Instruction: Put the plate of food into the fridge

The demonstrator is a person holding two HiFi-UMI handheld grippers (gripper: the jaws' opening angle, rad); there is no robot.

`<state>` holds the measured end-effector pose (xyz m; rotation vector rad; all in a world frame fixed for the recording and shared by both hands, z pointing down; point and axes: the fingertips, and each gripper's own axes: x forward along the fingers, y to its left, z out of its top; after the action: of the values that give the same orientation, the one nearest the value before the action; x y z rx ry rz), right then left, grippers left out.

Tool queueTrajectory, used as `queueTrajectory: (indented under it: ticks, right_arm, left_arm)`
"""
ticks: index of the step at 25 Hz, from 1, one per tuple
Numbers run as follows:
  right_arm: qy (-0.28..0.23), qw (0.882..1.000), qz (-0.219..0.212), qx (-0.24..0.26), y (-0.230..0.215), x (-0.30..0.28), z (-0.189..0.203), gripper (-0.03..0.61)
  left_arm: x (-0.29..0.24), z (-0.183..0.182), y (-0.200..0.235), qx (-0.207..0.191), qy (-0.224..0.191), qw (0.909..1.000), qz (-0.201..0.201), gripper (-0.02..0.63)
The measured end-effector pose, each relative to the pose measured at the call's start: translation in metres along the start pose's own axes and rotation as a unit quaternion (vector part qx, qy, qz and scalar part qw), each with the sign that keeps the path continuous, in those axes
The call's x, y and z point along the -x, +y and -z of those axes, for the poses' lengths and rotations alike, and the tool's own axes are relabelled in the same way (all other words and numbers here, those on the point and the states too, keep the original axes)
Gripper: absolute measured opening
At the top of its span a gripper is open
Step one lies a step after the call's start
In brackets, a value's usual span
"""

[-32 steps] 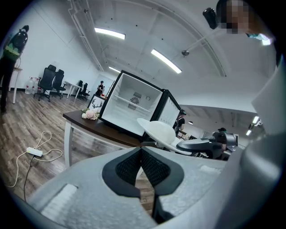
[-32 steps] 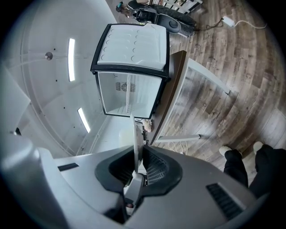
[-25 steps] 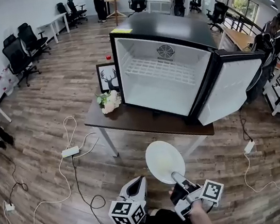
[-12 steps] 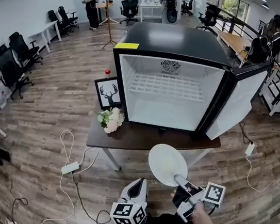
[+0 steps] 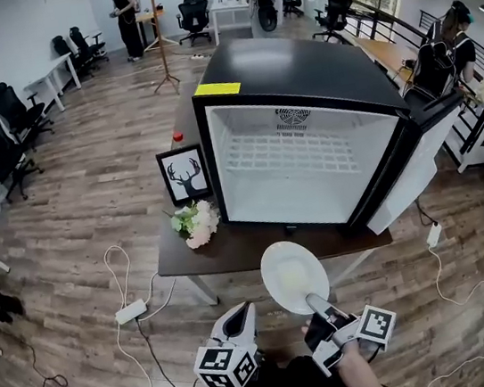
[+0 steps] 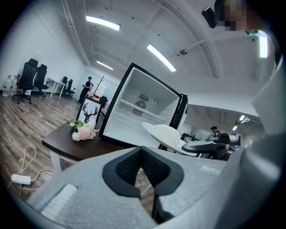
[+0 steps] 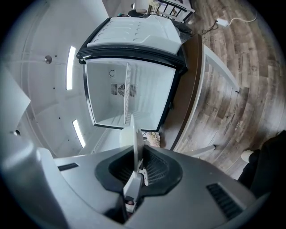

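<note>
1. The left gripper hangs empty, jaws closed together.
2. The right gripper pinches the plate by its rim, just short of the table.
3. Beyond, the fridge stands open: the carry appears under way, and a level reach inside comes next.

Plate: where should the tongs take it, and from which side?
The near rim, from the person's side. The plate is shallow, level and thin-edged, so jaws close above and below it; the right tongs pinch it there, leaving the far edge free toward the open fridge.
</note>
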<state>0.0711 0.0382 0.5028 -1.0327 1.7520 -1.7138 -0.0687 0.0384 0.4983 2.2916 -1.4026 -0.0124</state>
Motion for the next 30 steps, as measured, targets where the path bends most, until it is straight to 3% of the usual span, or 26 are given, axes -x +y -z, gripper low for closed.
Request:
queueTrajectory:
  ticks: [17, 30]
  right_arm:
    - [0.0, 1.0, 0.01, -0.007, -0.001, -0.036, 0.009, 0.048]
    - [0.018, 1.0, 0.021, 0.008, 0.012, -0.074, -0.026, 0.049]
  left_arm:
    - [0.004, 0.006, 0.037, 0.015, 0.025, 0.9995, -0.014, 0.008]
    - [-0.027, -0.007, 0.068, 0.031, 0.029, 0.9977, -0.054, 0.008]
